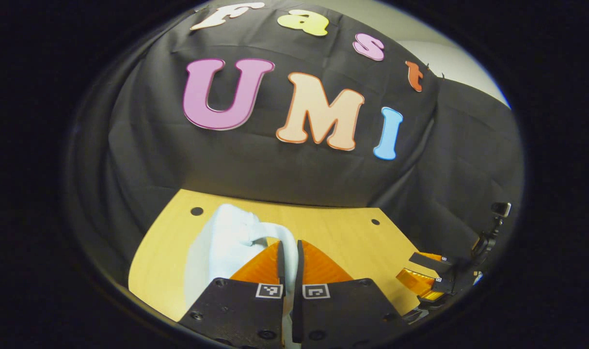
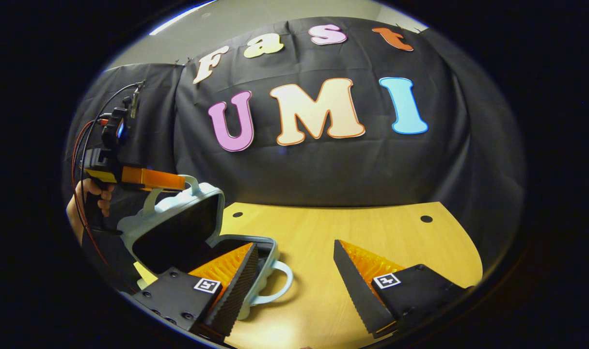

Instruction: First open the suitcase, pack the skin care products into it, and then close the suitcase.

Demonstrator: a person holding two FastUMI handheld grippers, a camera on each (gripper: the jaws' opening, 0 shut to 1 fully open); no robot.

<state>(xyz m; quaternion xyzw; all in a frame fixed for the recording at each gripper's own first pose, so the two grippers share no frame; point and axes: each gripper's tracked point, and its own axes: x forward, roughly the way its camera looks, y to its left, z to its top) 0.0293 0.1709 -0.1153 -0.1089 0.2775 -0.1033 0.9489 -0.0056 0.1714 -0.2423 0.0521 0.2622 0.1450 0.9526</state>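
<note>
pale blue suitcase [image 2: 178, 228] half open on desk [image 2: 362, 232], left tongs [image 1: 289, 257] pinching lid handle [image 1: 270, 232] aloft, hand [image 2: 93, 196] gripping them, right tongs [image 2: 294, 281] spread, low over desk

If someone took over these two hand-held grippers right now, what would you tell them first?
Left hand-held gripper: shut on the lid handle, holding the suitcase lid raised.
Right hand-held gripper: open, holding nothing, above the table beside the suitcase's lower half.
Done: suitcase is open.
Left: I see no skin care products here, so find them, pack them, then close the lid. Whether any are already inside is hidden.
</note>
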